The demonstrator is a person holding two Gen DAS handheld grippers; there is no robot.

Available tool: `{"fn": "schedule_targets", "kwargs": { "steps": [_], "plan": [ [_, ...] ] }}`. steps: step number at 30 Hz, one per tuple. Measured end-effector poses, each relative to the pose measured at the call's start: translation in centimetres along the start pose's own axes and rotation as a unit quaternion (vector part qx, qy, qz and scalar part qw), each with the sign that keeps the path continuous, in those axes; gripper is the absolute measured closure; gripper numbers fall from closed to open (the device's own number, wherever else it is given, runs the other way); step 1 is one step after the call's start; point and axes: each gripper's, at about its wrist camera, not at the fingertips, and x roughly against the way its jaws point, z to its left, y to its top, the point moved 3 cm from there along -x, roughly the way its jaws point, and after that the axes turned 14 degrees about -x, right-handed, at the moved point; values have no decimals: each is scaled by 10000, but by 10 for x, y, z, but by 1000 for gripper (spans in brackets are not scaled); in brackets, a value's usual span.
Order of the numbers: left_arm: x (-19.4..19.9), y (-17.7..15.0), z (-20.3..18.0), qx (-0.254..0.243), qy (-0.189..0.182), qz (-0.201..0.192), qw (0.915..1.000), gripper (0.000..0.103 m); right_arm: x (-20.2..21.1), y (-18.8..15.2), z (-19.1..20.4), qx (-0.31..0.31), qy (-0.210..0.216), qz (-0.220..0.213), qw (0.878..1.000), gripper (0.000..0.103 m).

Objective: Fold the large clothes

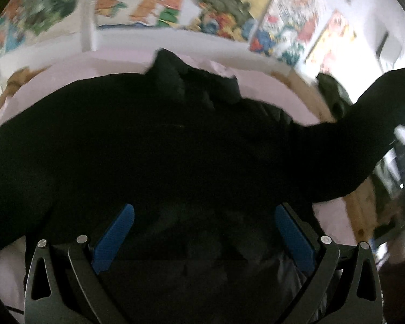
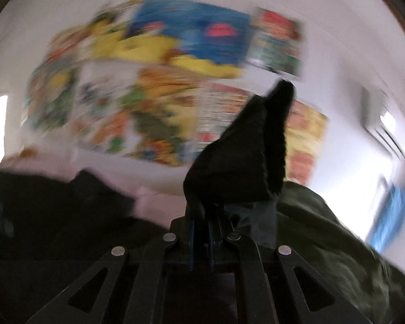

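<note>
My right claw [image 2: 201,222] pinched tight on the black garment's [image 1: 154,140] sleeve cuff, peak at 1 o'clock. Left claw [image 1: 203,225] gaping, empty. Garment sprawls on pink bed [image 1: 270,91]; looks soft, floppy, probably weighty. Grip hems.

Black garment [image 1: 154,140] spread rumpled across pale bed; one end [image 2: 245,162] lifted upright.
</note>
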Motion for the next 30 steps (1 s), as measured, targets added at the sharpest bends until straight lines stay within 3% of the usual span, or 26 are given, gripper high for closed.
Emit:
{"fn": "schedule_targets", "kwargs": {
  "steps": [6, 11, 15, 21, 22, 24, 25, 26, 27, 29, 30],
  "plan": [
    [15, -18, 51, 513, -256, -622, 9964, 1, -18, -33, 110, 1048, 681, 509, 9909, 95],
    [-7, -19, 72, 1001, -1002, -915, 9857, 1, -34, -84, 166, 1656, 1091, 1218, 9725, 95],
    [-21, -24, 83, 1459, -1691, -843, 9711, 1, -46, -131, 193, 2002, 1381, 1817, 9528, 95],
    [-42, -29, 84, 1771, -1870, -507, 9649, 2, -54, -166, 219, 2411, 1549, 2045, 9360, 95],
    [-45, -31, 86, 1875, -1908, -499, 9623, 6, -54, -167, 221, 2442, 1561, 2031, 9353, 95],
    [-49, -33, 89, 2023, -1985, -530, 9575, 26, -53, -168, 222, 2472, 1588, 2003, 9346, 95],
    [-51, -32, 90, 2065, -2016, -536, 9560, 44, -53, -167, 221, 2471, 1592, 1992, 9349, 95],
    [-54, -31, 91, 2091, -1990, -506, 9561, 56, -53, -168, 222, 2467, 1596, 1976, 9352, 95],
    [-55, -31, 92, 2107, -1937, -500, 9569, 62, -53, -167, 221, 2473, 1591, 1953, 9356, 95],
    [-55, -29, 90, 2042, -1868, -621, 9589, 91, -46, -170, 225, 2521, 1574, 1908, 9356, 95],
    [-54, -30, 88, 1975, -1783, -669, 9616, 95, -45, -171, 226, 2562, 1566, 1884, 9351, 95]
  ]
}}
